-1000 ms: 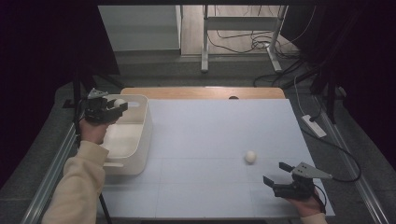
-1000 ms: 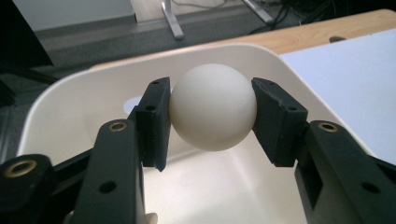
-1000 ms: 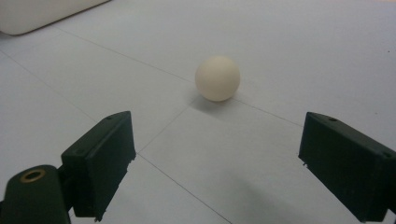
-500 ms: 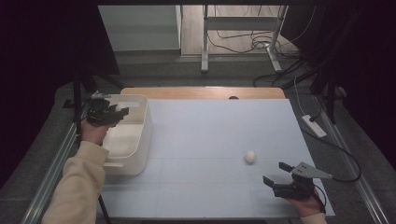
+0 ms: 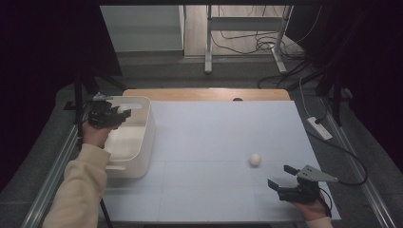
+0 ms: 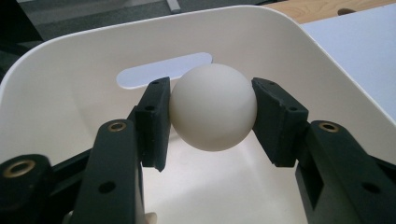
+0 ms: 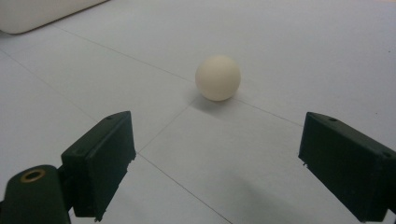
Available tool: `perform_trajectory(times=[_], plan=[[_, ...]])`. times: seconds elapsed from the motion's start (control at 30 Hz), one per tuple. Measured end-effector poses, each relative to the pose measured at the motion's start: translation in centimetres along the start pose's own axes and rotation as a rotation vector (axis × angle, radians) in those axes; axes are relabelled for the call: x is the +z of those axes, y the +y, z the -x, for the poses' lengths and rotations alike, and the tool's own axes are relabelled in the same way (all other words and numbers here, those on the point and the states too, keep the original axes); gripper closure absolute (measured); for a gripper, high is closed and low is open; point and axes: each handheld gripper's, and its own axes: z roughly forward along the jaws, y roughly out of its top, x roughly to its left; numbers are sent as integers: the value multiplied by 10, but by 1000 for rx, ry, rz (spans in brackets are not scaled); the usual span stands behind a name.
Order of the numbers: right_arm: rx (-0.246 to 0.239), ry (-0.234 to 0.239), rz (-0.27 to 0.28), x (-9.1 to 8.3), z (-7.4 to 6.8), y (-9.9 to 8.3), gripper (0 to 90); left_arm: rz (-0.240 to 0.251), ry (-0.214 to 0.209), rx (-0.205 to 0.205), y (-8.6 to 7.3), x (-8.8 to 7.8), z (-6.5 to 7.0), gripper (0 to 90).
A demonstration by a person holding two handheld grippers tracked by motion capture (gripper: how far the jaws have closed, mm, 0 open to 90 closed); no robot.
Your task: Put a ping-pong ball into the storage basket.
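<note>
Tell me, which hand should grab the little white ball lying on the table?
Probably the right. The right gripper stands open, aimed at the round white ball on the table; the left gripper already clamps another white ball over the white plastic bin.

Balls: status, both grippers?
Left gripper shut on held ball over white bin. Right gripper open, short of table ball. Nothing between them.

My left gripper (image 5: 124, 114) sits over the bin (image 5: 142, 142) at the table's (image 5: 214, 137) left edge, with a ball (image 6: 213, 113) pinched between its jaws above the bin's inside, near the far wall, I think. My right gripper (image 5: 285, 178) is at the near right corner, jaws spread. Second ball (image 5: 255, 159) lies on the table just ahead of it, well apart from the bin.
</note>
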Motion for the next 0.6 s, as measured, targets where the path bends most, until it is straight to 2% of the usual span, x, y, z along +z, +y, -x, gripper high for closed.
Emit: perform_trajectory(times=[0.1, 0.13, 0.17, 0.2, 0.27, 0.33, 0.6], plan=[[-1, -1, 1, 0, 0, 0, 104, 10, 4, 7, 0, -1, 0, 488], [0, -1, 1, 0, 0, 0, 105, 19, 12, 11, 0, -1, 1, 459], [0, -1, 1, 0, 0, 0, 105, 19, 12, 11, 0, -1, 1, 386], [-4, -3, 5, 0, 0, 0, 104, 25, 23, 12, 1, -2, 2, 386], [-2, -5, 8, -1, 0, 0, 105, 50, 17, 5, 2, -5, 4, 252], [-2, -6, 7, -1, 0, 0, 105, 59, 12, 5, 3, -6, 5, 231], [-3, -6, 7, -1, 0, 0, 105, 141, -89, 25, 6, -21, 21, 179]])
